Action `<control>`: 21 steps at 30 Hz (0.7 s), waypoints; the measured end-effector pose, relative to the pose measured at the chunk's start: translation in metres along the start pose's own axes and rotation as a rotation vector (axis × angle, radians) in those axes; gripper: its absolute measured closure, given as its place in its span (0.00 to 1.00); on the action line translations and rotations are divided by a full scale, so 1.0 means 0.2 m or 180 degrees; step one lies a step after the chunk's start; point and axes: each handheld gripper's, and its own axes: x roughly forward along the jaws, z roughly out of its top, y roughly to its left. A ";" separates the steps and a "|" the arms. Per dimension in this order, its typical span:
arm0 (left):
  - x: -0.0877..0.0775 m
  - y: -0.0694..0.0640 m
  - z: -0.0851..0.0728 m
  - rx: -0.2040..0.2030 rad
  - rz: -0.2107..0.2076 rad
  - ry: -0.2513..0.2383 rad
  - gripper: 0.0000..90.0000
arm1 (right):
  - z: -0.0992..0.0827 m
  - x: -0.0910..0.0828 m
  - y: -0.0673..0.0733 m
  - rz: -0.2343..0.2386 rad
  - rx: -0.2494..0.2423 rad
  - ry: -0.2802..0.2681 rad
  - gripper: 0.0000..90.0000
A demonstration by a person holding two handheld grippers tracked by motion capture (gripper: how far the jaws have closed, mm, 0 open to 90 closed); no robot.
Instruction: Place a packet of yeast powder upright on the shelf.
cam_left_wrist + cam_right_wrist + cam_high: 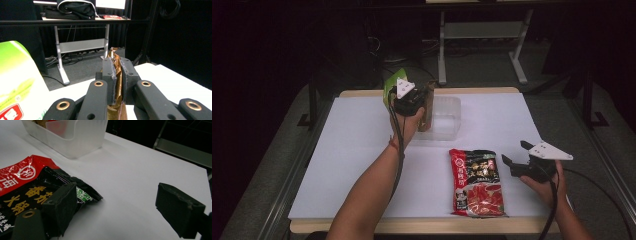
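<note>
My left gripper (pixel 419 104) is at the far side of the table, shut on a thin brown-gold packet (pixel 428 107) held upright at the left edge of a clear plastic bin (pixel 447 117). In the left gripper view its jaws (pixel 118 67) pinch the crinkled packet (pixel 115 55) between the pads. A red and black food packet (pixel 477 182) lies flat near the front edge. My right gripper (pixel 513 152) rests just right of it, open, nothing between its jaws. In the right gripper view the left jaw overlaps the packet's (pixel 22 185) corner, and the gripper (pixel 117 197) stands wide apart.
A green packet (pixel 391 82) stands behind my left hand, large at the left in the left gripper view (pixel 17 80). The bin (pixel 75 135) holds something red and something tan. The white table top (pixel 357 150) has bare room at left. Desk legs stand beyond.
</note>
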 end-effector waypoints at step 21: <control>-0.11 0.02 -0.15 0.0269 -0.0235 0.0357 0.86 | 0.00 0.00 0.00 -0.0010 -0.0054 0.0042 0.22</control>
